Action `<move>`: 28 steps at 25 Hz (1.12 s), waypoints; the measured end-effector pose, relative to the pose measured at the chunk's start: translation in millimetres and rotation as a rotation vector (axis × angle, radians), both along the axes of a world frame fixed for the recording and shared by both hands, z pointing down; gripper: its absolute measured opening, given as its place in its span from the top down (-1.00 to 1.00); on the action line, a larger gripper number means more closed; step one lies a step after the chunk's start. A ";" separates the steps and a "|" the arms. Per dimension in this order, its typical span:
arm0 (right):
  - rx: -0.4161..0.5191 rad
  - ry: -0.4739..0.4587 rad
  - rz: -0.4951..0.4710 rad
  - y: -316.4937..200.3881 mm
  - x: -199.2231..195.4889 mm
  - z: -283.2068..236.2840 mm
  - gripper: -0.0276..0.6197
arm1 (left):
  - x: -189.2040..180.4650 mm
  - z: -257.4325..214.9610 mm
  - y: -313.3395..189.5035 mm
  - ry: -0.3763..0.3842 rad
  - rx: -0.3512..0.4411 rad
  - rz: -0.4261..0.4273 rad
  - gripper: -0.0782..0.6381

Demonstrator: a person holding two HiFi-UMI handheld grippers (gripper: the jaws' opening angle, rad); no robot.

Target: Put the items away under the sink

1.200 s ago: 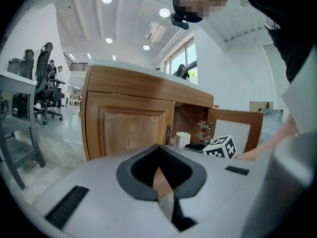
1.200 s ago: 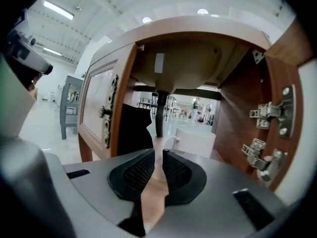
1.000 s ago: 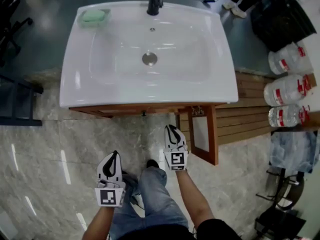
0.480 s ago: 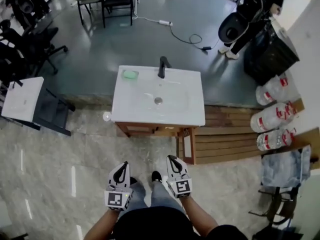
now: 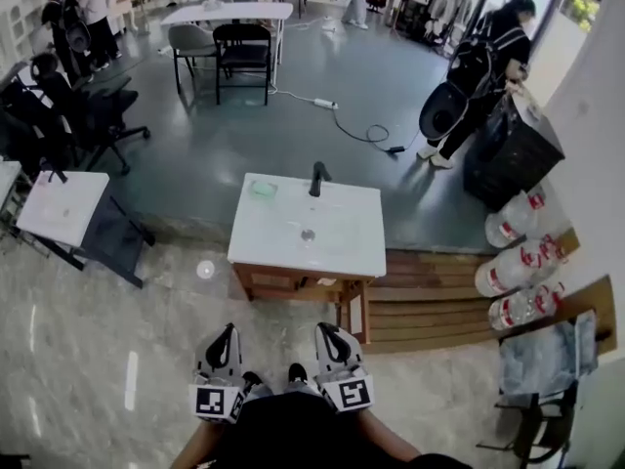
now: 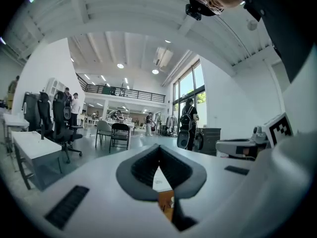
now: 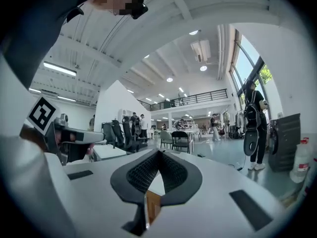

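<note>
I read the left gripper (image 5: 228, 331) first: its jaws are pressed together at the tips with nothing pinched between them, and it points level toward the sink unit. A small pale disc (image 5: 205, 270) lies on the floor ahead and slightly left of this gripper; I cannot identify it. The sink (image 5: 337, 247) stands straight ahead of both grippers, well apart from them, with a green soap dish (image 5: 262, 190) at its far left corner and the faucet (image 5: 317, 177) at its far edge. The basin top otherwise carries no loose items. The right gripper (image 5: 323, 330) is likewise closed on nothing and sits just beside the left. Ahead of it, the cabinet door (image 5: 357, 313) under the sink stands open toward me. The cabinet interior is not visible, so I cannot confirm what is stored there. My judgement: stowing appears finished or nearly so, and closing that door is the likely remaining step. Water bottles (image 5: 516, 262) lie well to the right.
</note>
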State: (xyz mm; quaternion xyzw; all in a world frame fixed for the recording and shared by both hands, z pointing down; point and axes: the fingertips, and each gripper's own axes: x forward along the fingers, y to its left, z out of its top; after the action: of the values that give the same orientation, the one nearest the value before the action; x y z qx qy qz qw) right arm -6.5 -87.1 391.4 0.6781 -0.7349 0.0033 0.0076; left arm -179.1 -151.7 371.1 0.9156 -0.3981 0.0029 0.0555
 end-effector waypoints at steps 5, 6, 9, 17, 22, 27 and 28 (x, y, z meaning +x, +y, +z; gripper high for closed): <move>0.011 0.031 0.040 3.6 -1.2 -11.4 0.88 | -16.6 -8.3 1.2 0.012 0.003 -0.037 0.76; 0.019 0.029 0.043 2.7 -2.3 -13.3 0.88 | -19.3 -8.4 0.9 0.013 -0.002 -0.043 0.76; 0.053 0.031 0.040 -0.2 -6.5 -22.9 0.88 | -23.3 -11.2 0.6 0.009 0.006 -0.040 0.76; 0.076 0.035 0.055 0.0 -11.6 -28.2 0.88 | -27.3 -11.6 -4.0 0.011 0.020 -0.035 0.76; 0.082 0.041 0.091 -0.1 -0.8 -30.3 0.88 | -27.6 -10.5 -6.6 0.010 0.014 -0.039 0.76; 0.090 0.044 0.105 -0.2 1.5 -32.6 0.88 | -30.2 -13.5 -14.2 0.012 0.014 -0.052 0.76; 0.095 0.044 0.102 0.1 1.1 -33.6 0.88 | -30.4 -14.6 -14.7 0.012 0.020 -0.053 0.76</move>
State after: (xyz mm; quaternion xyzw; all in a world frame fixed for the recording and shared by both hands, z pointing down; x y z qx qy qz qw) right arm -5.3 -87.0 357.8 0.7143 -0.6983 -0.0463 -0.0085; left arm -209.5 -166.3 356.5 0.9052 -0.4221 -0.0077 0.0488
